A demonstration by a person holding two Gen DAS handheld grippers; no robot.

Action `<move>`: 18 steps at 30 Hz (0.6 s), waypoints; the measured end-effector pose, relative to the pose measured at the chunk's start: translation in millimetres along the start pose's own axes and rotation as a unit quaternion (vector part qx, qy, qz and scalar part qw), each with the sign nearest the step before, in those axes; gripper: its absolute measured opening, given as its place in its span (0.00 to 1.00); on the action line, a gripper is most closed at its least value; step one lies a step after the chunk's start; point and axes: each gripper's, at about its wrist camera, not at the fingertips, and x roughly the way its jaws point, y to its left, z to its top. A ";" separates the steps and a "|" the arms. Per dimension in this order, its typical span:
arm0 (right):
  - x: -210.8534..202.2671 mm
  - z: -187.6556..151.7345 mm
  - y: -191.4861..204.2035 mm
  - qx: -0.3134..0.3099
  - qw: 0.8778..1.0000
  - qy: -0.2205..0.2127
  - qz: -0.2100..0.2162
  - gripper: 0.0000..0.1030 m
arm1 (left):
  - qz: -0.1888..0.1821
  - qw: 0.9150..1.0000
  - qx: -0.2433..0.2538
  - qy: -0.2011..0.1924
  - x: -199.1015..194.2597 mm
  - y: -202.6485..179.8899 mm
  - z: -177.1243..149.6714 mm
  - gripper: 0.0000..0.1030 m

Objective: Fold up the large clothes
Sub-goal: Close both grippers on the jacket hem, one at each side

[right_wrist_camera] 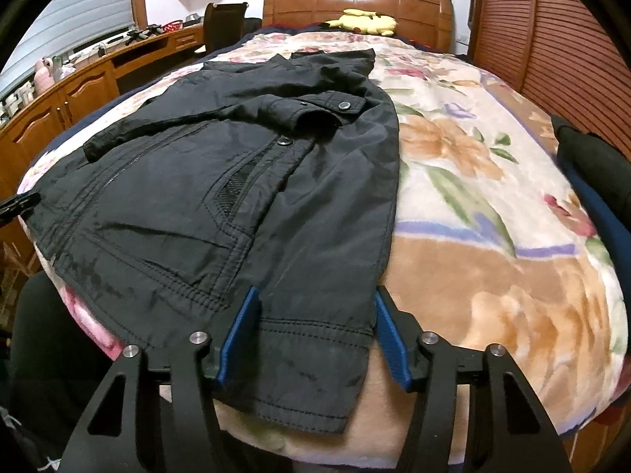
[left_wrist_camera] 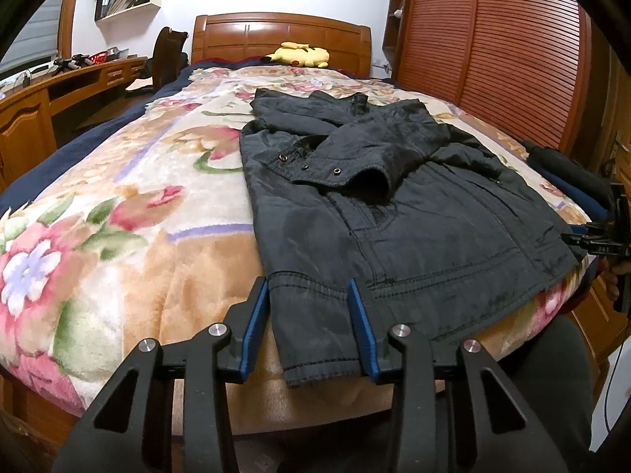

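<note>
A dark jacket (left_wrist_camera: 394, 205) lies flat on the flowered blanket (left_wrist_camera: 138, 197), collar toward the headboard and both sleeves folded across its front. My left gripper (left_wrist_camera: 307, 282) straddles the hem's near left corner. The cloth lies flat between the blue pads, unbunched, so the jaws are open. In the right wrist view the jacket (right_wrist_camera: 236, 181) fills the left half, and my right gripper (right_wrist_camera: 315, 291) straddles the hem's near right corner the same way, open with flat cloth between its pads. Each gripper also shows at the other view's edge: the right gripper (left_wrist_camera: 603, 232) and the left gripper (right_wrist_camera: 17, 203).
A yellow plush toy (left_wrist_camera: 299, 55) rests by the wooden headboard (left_wrist_camera: 276, 35). A wooden desk (left_wrist_camera: 47, 90) runs along the left, a slatted wardrobe (left_wrist_camera: 493, 39) along the right. Dark folded clothes (right_wrist_camera: 591, 157) sit at the bed's right edge. The near bed edge drops off under both grippers.
</note>
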 end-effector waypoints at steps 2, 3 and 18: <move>-1.4 -1.3 0.8 -0.005 1.000 -0.001 0.006 0.39 | -0.001 1.000 -0.001 0.001 -0.2 0.6 -1.0 0.41; -2.3 -1.2 2.1 -0.010 1.000 -0.002 0.008 0.35 | -0.003 1.000 -0.003 0.001 -0.7 0.8 -2.2 0.41; 1.8 4.0 7.2 -0.004 1.000 0.019 -0.005 0.35 | 0.005 0.999 0.031 -0.019 -20.1 -15.5 15.3 0.08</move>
